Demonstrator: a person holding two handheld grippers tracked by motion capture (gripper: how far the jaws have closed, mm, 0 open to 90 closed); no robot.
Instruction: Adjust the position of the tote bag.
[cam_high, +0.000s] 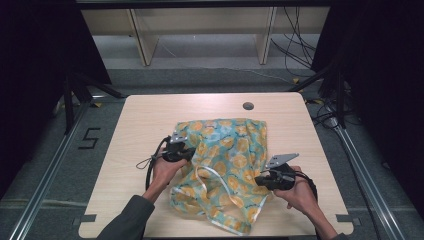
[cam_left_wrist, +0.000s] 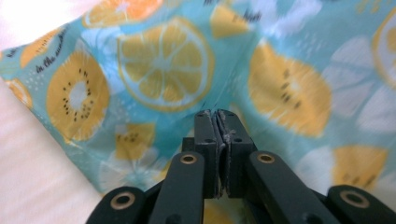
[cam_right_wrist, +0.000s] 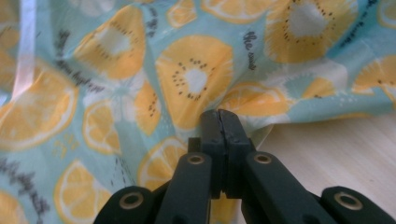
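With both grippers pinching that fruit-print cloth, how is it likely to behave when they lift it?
The fruit-print cloth lies rumpled in soft folds, so it will probably droop between the left gripper and right gripper rather than hold shape. It looks thin, so likely light. Its slight sheen hints it might slip, though both sets of jaws appear shut on it.

Cloth bag (cam_high: 227, 160) lies on the bench (cam_high: 145, 125), right of centre, running from mid-bench to the near edge. Left claw (cam_high: 187, 153) sits at the bag's left edge, right claw (cam_high: 260, 181) at its right edge, nearer the person. Cable hole (cam_high: 248, 106) lies behind the bag; shelving (cam_high: 200, 30) stands beyond the bench.
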